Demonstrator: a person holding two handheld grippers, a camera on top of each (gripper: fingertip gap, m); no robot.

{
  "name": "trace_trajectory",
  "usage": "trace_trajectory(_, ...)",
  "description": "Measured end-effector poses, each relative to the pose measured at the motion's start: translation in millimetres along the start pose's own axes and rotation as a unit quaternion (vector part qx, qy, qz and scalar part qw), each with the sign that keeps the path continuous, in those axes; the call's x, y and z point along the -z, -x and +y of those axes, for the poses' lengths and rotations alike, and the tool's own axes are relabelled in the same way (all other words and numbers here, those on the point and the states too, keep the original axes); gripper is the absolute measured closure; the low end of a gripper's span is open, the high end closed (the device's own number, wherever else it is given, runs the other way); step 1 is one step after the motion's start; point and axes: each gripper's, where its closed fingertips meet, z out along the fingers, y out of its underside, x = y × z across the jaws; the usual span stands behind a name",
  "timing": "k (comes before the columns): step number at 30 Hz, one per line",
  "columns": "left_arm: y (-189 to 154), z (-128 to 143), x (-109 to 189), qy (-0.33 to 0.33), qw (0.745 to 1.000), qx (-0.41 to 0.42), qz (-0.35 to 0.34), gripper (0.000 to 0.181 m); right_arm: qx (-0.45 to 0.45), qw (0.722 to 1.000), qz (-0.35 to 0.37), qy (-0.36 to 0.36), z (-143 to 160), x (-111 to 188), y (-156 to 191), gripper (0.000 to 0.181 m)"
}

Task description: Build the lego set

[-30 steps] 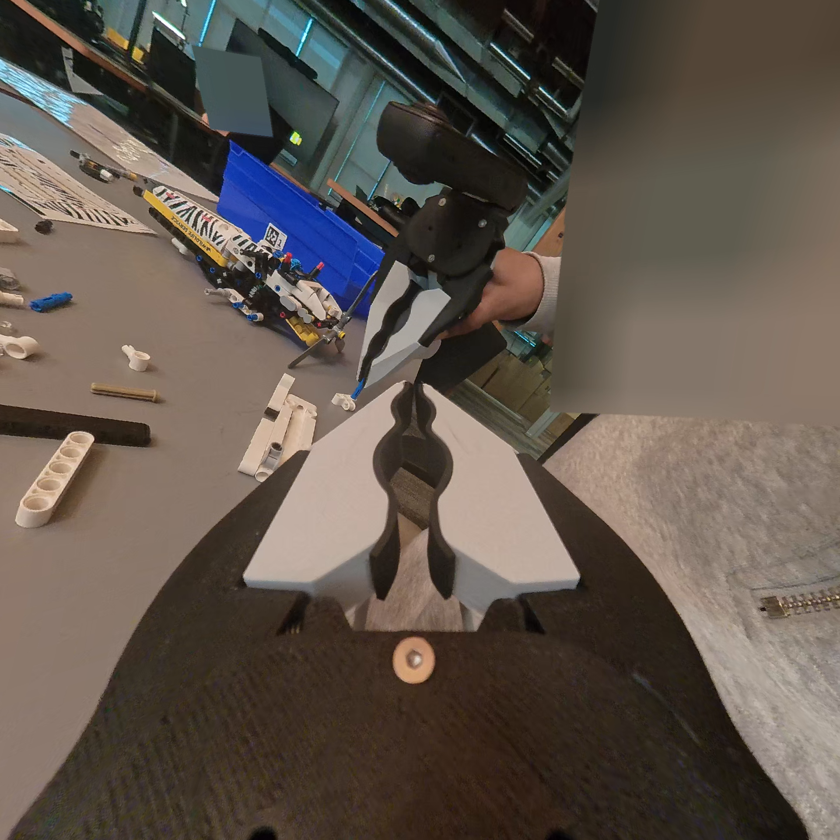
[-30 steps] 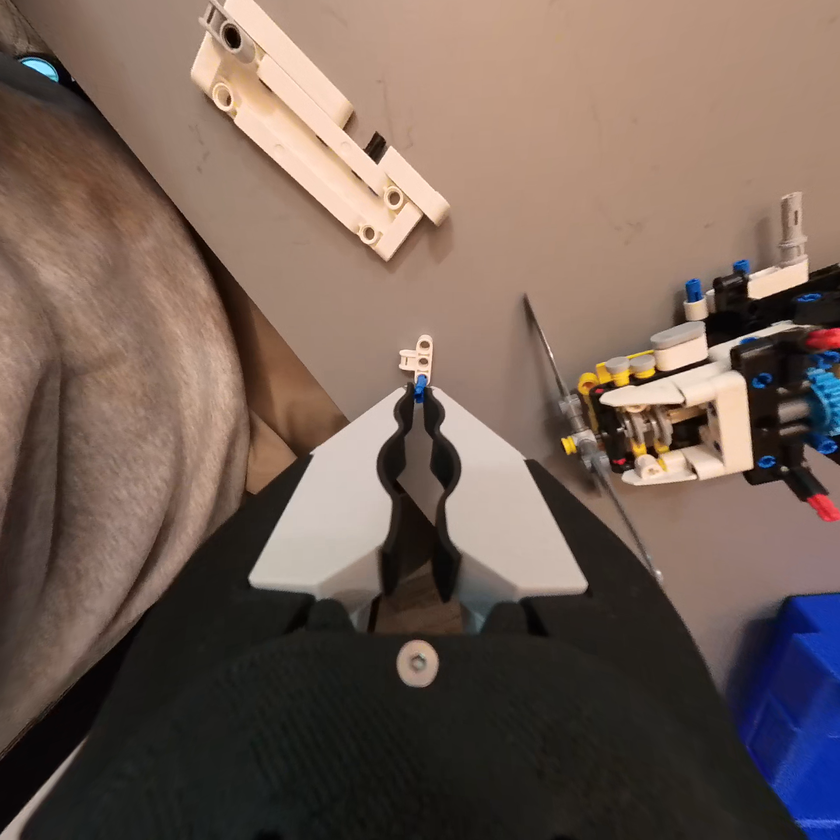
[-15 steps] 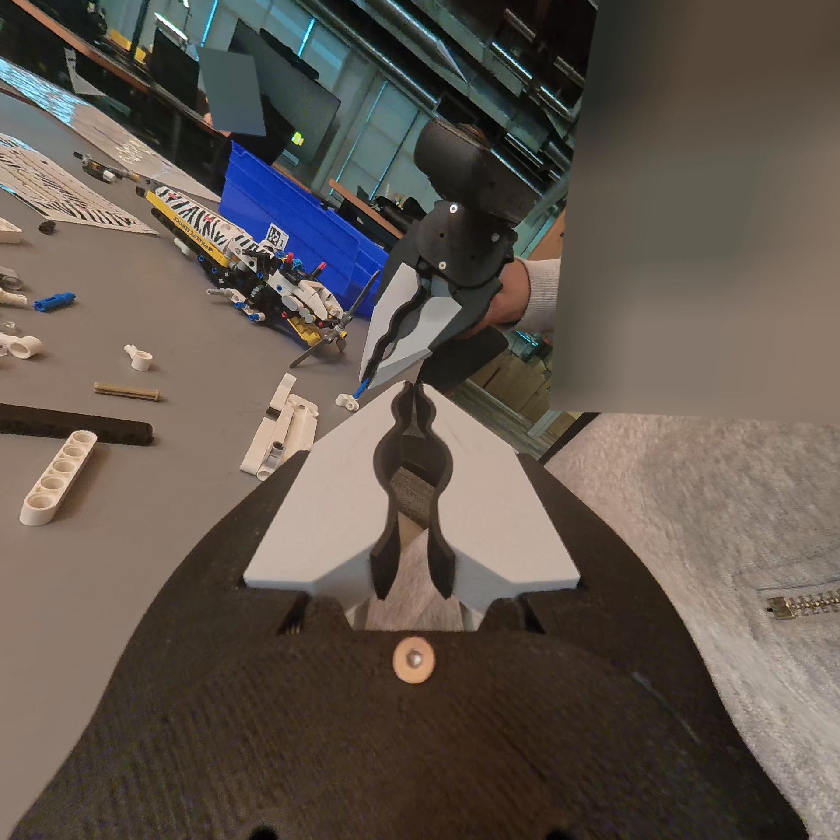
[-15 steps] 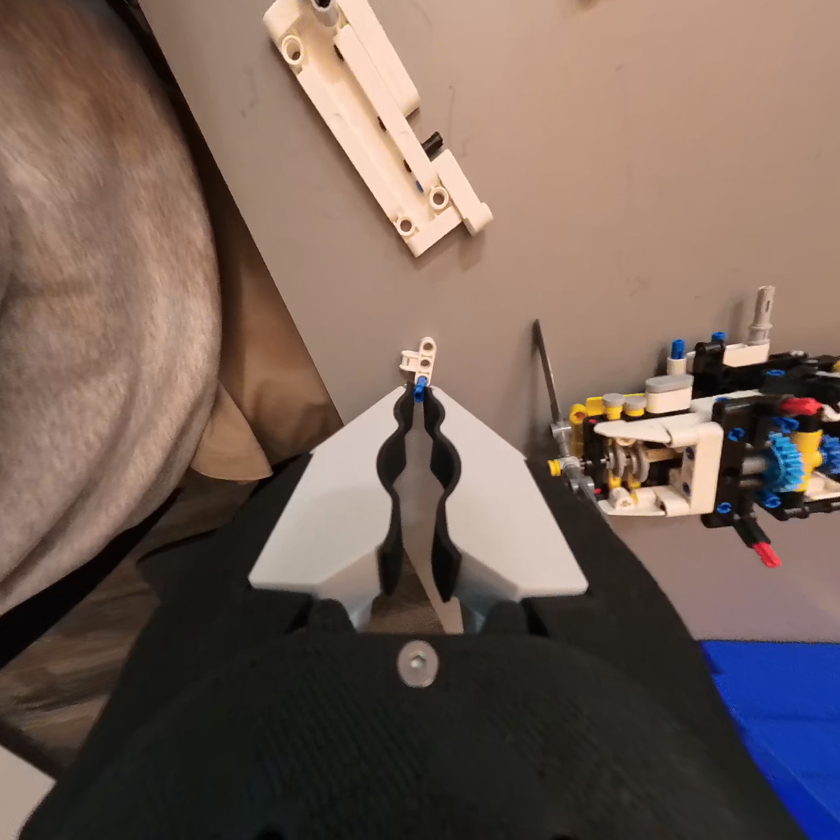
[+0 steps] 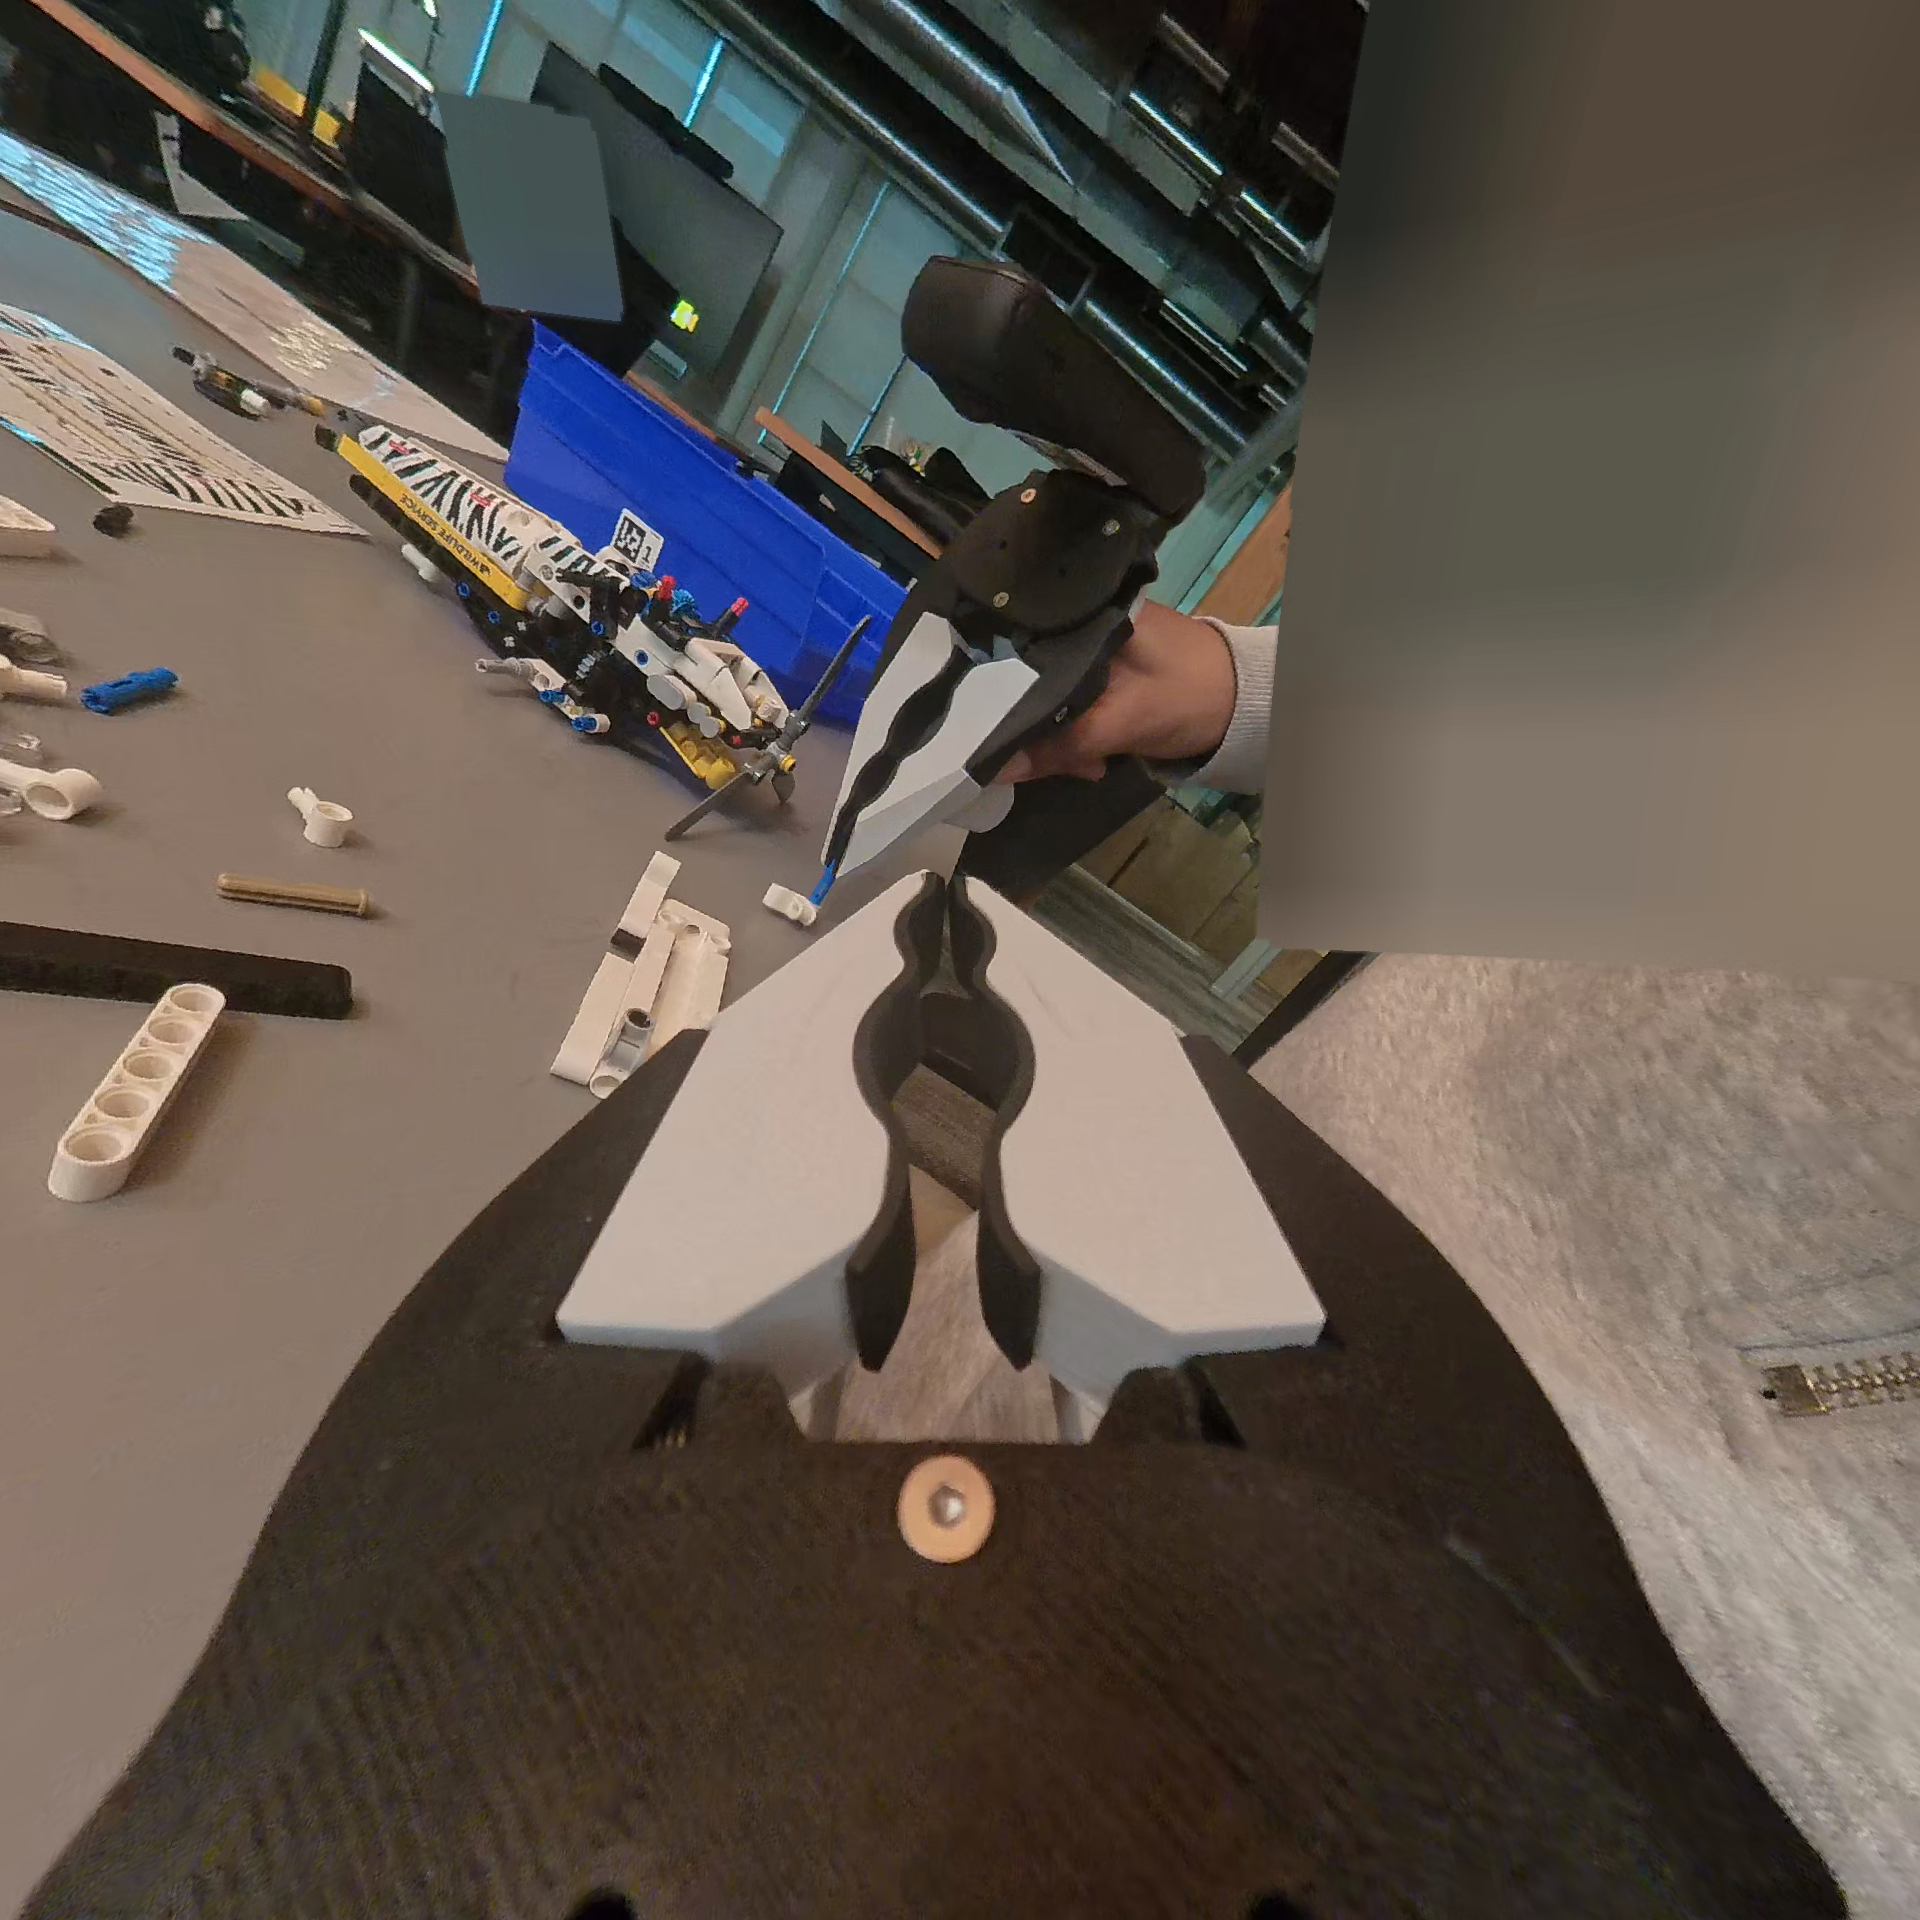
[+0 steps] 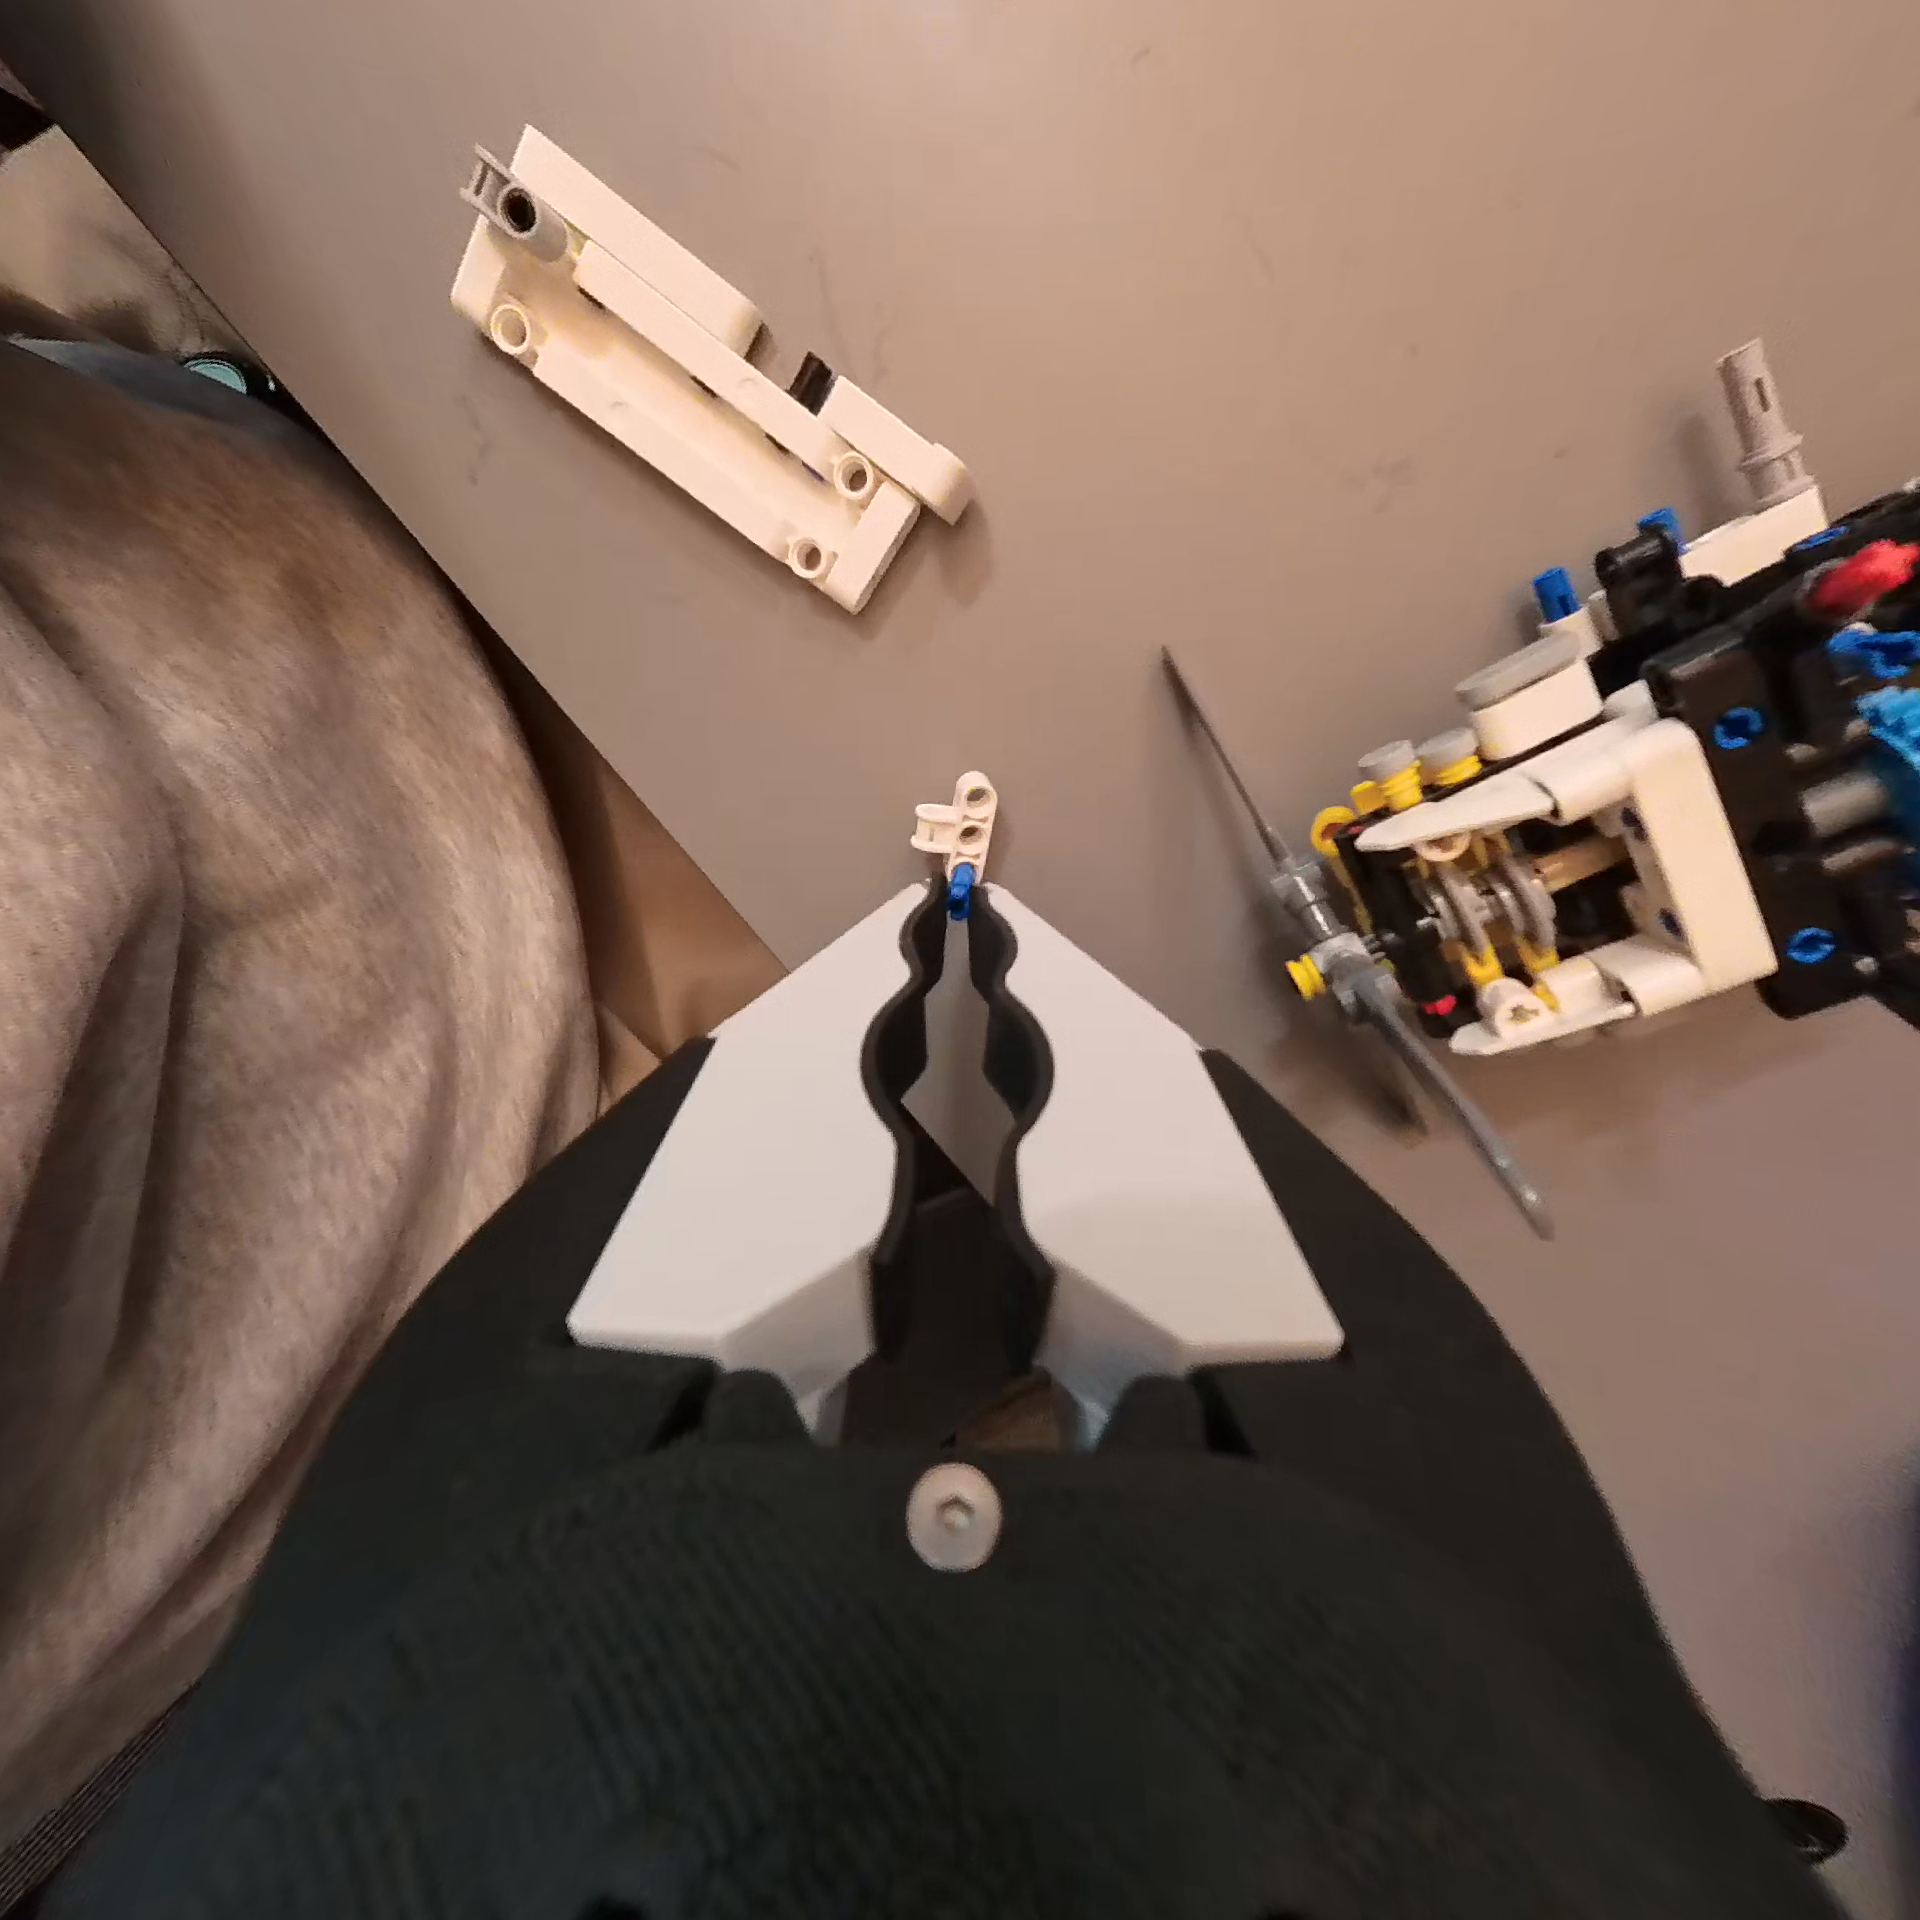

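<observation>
The right gripper has its fingers pinched narrow on a short blue plastic pin, and a small white connector piece with round holes rides on the pin's far end, just beyond the tips and above the grey worktop. The pin's long axis runs straight on from the fingers. The half-built black, white and yellow model aircraft lies to the right of that piece, its grey propeller blade nearest; I'd judge the piece has to travel right to meet it. A flat white panel assembly lies far and to the left.

The left gripper sits at the near edge of the worktop, fingers almost closed on nothing I can see, farther from the model than the right one.

Counting loose parts in the left view: one white beam with five holes, one black bar, one tan axle, one blue pin, one blue bin behind the model.
</observation>
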Motion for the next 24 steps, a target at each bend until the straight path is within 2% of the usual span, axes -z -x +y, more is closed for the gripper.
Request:
trace_trajectory(15, 0.1, 0.8, -0.2, 0.002, 1.0, -0.001, -0.001, 0.181, -0.038, 0.999, -0.014, -0.027, 1.4, -1.2, 0.1, 0.178)
trace_trajectory(19, 0.3, 0.7, -0.3, 0.002, 1.0, -0.002, -0.002, 0.181, 0.017, 1.0, 0.024, 0.001, 0.6, -2.8, 1.6, 0.178)
trace_trajectory(24, 0.6, 1.1, -0.3, 0.004, 1.0, -0.003, -0.002, 0.181, 0.058, 0.997, 0.031, 0.042, 1.1, -8.0, 1.6, 0.178)
